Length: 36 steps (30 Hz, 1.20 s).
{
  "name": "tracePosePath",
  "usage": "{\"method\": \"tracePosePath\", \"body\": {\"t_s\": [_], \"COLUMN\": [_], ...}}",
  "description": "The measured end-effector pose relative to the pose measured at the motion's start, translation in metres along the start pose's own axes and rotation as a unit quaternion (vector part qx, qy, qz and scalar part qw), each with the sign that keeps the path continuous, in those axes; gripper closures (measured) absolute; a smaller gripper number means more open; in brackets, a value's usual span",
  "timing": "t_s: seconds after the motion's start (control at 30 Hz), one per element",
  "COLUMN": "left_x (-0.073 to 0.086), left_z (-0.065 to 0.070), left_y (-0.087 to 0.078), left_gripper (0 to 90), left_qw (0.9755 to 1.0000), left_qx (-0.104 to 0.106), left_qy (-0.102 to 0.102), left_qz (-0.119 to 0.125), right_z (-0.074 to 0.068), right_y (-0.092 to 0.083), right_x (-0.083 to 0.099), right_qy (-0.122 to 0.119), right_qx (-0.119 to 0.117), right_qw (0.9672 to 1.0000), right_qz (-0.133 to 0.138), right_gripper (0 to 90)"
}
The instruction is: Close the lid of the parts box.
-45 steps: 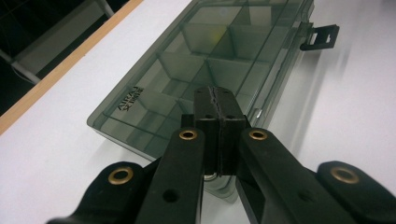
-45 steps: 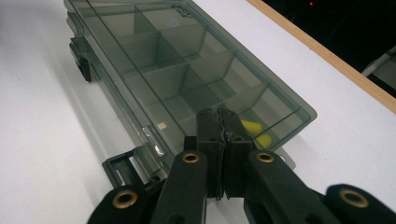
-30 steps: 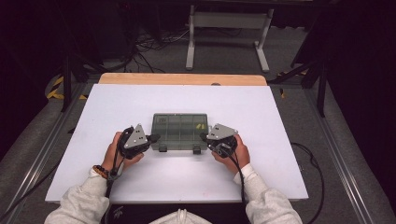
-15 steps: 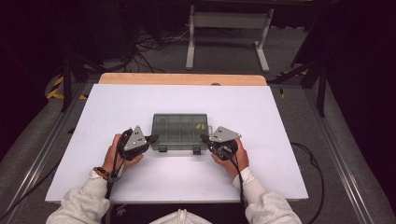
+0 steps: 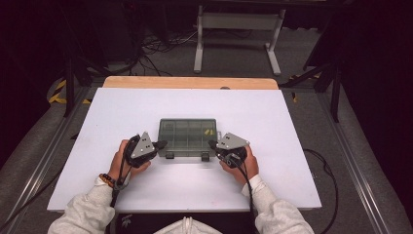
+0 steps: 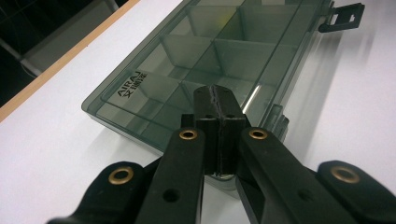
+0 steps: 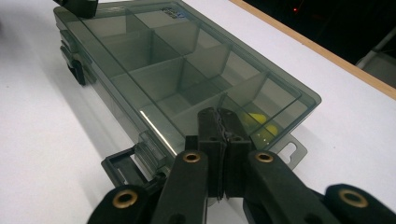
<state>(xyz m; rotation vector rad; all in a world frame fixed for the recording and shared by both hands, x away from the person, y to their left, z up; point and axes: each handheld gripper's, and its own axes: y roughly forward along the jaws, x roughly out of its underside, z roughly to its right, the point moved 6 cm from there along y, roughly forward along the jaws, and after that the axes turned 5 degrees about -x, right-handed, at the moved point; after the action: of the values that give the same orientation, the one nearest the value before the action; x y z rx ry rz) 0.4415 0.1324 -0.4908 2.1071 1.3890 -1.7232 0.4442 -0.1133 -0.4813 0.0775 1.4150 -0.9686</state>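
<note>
A smoky clear compartment box (image 5: pixel 187 135) lies lid down in the middle of the white table (image 5: pixel 272 122). Two dark latches (image 5: pixel 169 156) stick out from its front edge. Small yellow pieces (image 7: pixel 256 122) sit in its right end compartment. My left gripper (image 5: pixel 160 144) is shut and empty, its tips at the box's left front corner (image 6: pixel 215 93). At the right front corner my right gripper (image 5: pixel 213 144) is also shut with nothing in it, and its tips (image 7: pixel 218 114) hover just over the lid above the yellow pieces. Whether either touches the lid I cannot tell.
A wooden strip (image 5: pixel 190 82) borders the table's far edge. Beyond it are a white metal stand (image 5: pixel 236 29) and floor cables (image 5: pixel 156 46). Metal rails run along both sides of the table. Bare white surface surrounds the box.
</note>
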Motion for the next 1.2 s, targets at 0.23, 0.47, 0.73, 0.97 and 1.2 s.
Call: {"method": "tracePosePath", "body": {"t_s": [0.23, 0.47, 0.73, 0.97, 1.2], "left_x": [-0.001, -0.003, -0.008, -0.012, -0.016], "left_z": [0.002, 0.002, 0.000, 0.000, 0.003], "left_y": [0.001, 0.001, -0.001, -0.005, -0.007], "left_gripper": [89.8, 89.7, 88.7, 85.6, 81.9], "left_qw": [1.0000, 1.0000, 0.9999, 0.9995, 0.9989], "left_qx": [-0.001, 0.000, 0.001, 0.007, 0.013], "left_qy": [0.002, 0.008, 0.000, -0.007, -0.012], "left_qz": [0.000, 0.002, 0.016, 0.031, 0.043], "right_z": [0.000, 0.000, 0.000, -0.003, -0.005], "right_y": [0.000, -0.001, -0.006, -0.011, -0.014], "right_x": [0.000, 0.000, -0.005, -0.011, -0.013], "right_qy": [-0.002, -0.004, 0.002, -0.004, -0.004], "right_qx": [0.004, 0.010, 0.003, -0.001, -0.002], "right_qw": [1.0000, 0.9999, 0.9998, 0.9993, 0.9991], "right_qz": [0.000, -0.001, 0.019, 0.037, 0.043], "right_gripper": [88.6, 86.8, 84.4, 82.4, 79.4]}}
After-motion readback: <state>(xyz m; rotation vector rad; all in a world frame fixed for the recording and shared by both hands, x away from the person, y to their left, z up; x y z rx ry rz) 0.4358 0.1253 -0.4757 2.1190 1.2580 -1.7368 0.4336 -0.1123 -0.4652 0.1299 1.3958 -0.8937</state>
